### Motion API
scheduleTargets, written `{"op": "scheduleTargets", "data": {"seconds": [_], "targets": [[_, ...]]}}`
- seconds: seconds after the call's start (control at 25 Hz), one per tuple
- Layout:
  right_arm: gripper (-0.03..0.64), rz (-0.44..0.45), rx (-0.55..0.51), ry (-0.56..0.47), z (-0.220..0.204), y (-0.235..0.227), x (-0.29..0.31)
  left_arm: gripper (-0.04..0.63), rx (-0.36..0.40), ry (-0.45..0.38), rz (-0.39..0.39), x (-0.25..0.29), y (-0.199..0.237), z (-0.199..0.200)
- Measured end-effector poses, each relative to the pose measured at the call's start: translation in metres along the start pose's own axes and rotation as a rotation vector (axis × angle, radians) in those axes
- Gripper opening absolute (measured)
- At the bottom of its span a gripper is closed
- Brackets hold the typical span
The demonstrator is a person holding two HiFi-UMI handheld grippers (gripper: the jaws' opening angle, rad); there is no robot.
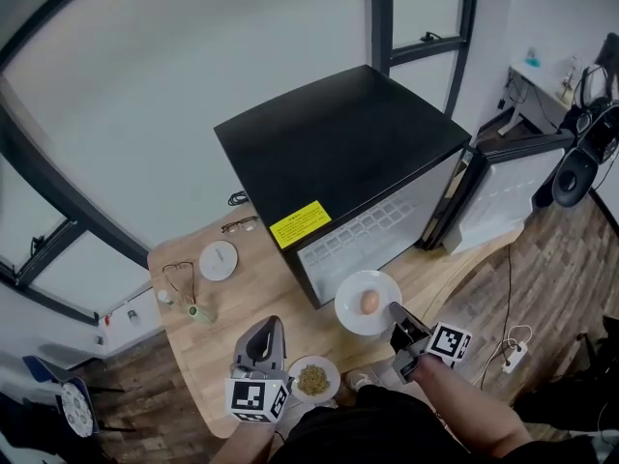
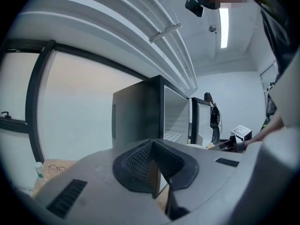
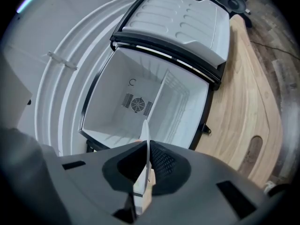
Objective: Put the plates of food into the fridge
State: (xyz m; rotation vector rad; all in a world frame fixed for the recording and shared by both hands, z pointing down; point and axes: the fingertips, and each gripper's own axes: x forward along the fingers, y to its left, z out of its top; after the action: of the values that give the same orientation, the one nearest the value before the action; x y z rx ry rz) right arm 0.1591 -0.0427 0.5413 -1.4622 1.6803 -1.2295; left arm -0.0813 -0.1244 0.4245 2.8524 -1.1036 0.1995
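The black fridge (image 1: 338, 143) fills the middle of the head view. Its door (image 1: 503, 196) is swung wide to the right, so the white interior faces the lower right and is ready for loading. It stands on a wooden table (image 1: 261, 288) that runs from centre left to lower right.

Just below the fridge's open front, the plate with the egg (image 1: 350, 293) hangs above the table, carried by the right gripper (image 1: 397, 312), whose jaws are clenched on the plate's right-hand rim. A rim pinch looks like the way to keep the plate level so that the egg (image 1: 368, 302) does not roll. In the right gripper view the rim shows as a thin white edge between the pads, with the empty fridge cavity (image 3: 140, 97) straight ahead. I judge this to be the carry toward the shelf.

The plate of grains (image 1: 294, 375) sits on the table at bottom centre, not yet loaded. The left gripper (image 1: 269, 327) is just to its left and not on it. In its own view its jaws are closed together with nothing between them.

At centre left, a small white dish (image 1: 218, 259), a pair of glasses (image 1: 179, 280) and a little bottle (image 1: 200, 312) lie well apart from the work.
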Motion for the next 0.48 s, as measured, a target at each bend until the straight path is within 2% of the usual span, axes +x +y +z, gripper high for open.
{"op": "scheduleTargets", "data": {"seconds": [0.16, 0.48], "targets": [[0.032, -0.08, 0.02, 0.008, 0.008, 0.0, 0.012, 0.003, 0.0, -0.021, 0.01, -0.002, 0.008, 0.009], [0.032, -0.049, -0.002, -0.005, 0.023, 0.021, 0.05, 0.003, -0.008, -0.024, 0.041, -0.008, 0.025, 0.007]]}}
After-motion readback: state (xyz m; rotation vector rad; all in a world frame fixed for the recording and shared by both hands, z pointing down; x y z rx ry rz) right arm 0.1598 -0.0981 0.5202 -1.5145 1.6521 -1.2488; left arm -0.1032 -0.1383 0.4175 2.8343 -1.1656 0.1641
